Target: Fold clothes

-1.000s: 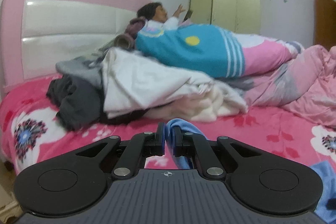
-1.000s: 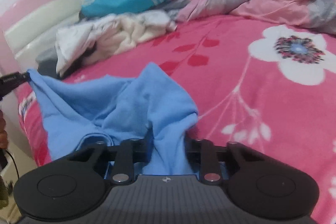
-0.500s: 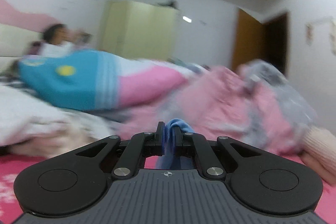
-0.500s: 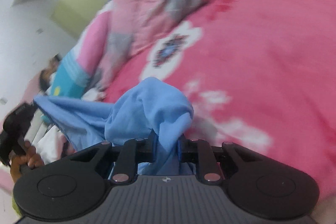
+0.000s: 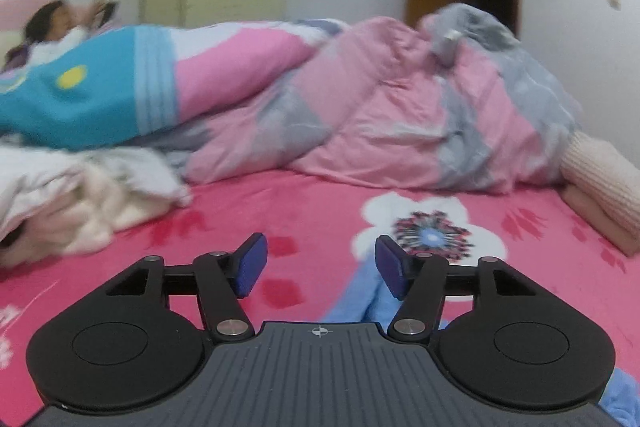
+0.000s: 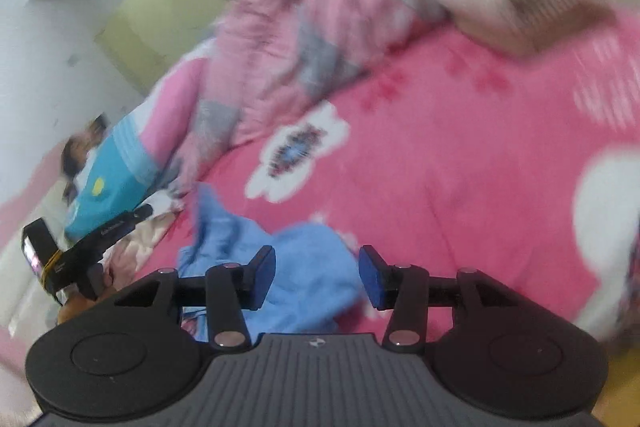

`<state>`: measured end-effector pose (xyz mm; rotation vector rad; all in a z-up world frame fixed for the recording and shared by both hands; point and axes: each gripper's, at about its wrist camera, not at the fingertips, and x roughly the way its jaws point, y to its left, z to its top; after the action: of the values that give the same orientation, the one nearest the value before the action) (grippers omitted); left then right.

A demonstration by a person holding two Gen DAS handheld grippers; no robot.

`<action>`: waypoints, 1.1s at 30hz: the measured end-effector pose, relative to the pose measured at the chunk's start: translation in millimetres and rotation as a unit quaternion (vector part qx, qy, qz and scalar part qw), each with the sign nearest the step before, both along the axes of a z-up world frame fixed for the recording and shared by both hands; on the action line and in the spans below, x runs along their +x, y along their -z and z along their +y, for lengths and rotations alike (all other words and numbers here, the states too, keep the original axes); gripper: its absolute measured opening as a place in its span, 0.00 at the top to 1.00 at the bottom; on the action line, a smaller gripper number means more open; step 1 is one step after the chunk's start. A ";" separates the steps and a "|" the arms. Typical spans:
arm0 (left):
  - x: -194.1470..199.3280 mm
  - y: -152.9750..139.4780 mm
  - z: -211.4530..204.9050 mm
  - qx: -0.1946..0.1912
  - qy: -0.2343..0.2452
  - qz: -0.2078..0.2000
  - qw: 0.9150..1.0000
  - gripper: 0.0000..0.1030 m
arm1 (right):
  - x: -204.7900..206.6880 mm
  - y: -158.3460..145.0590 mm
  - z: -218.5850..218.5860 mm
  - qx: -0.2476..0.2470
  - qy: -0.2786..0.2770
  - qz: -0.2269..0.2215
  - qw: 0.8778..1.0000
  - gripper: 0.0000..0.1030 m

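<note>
- Bedroom; bed (image 5: 320, 211) with a pink floral sheet is the work surface. Pink-and-grey duvet (image 5: 400, 115) heaped along the far side, pile of white clothes (image 5: 80, 187) far left, a person lying under a blue blanket (image 5: 80, 95) by the headboard.
- Blue garment (image 6: 304, 267) lies crumpled on the sheet, right in front of both grippers; in the left view only a strip of it shows low, beside the right pad.
- Left gripper (image 5: 318, 267): jaws opening, nothing between the pads, bare sheet in the gap.
- Right gripper (image 6: 316, 277): jaws opening; cloth sits behind/below the gap, pads not pressing it. Released.
- Handling, my read: thin knit, light, floppy, zero stiffness. Won't hold shape, will drag and bunch on the sheet. Not fragile, not slippery.
- Grasp: pinch a single layer at hem or shoulder corners, one gripper each, pull taut before laying flat. Right view is blurred, so edges can't be picked out yet.
</note>
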<state>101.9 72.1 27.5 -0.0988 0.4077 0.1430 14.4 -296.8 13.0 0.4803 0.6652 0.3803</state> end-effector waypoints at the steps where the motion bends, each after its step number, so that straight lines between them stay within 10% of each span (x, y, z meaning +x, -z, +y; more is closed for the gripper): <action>1: -5.6 -0.5 10.2 -0.013 -0.012 0.003 1.000 0.42 | 0.7 -10.3 13.4 -0.015 -0.024 -0.017 0.999 0.46; 4: -20.3 1.9 34.9 -0.044 -0.043 0.012 0.998 0.42 | 7.1 -24.7 63.8 -0.064 -0.098 -0.062 0.991 0.27; 12: -34.0 35.9 48.4 -0.039 -0.034 0.111 0.992 0.41 | 51.0 16.2 209.7 -0.213 -0.232 -0.108 0.943 0.27; 14: -36.7 44.8 45.8 -0.034 -0.028 0.127 0.991 0.41 | 60.7 36.5 231.3 -0.263 -0.243 -0.100 0.928 0.32; 17: -42.9 53.6 43.8 -0.041 -0.018 0.135 0.990 0.41 | 71.5 59.3 246.9 -0.305 -0.256 -0.076 0.914 0.71; 21: -39.6 61.0 35.7 -0.032 0.003 0.137 0.990 0.39 | 77.1 46.5 223.6 -0.253 -0.231 -0.075 0.936 0.94; 33: -8.3 72.2 5.6 -0.022 0.032 0.146 0.989 0.38 | 151.9 7.7 50.6 -0.062 -0.009 -0.054 0.997 0.95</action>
<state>93.6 77.6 -44.7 -0.1084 0.7060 0.0856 166.3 -246.2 5.3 0.3346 0.5855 0.3767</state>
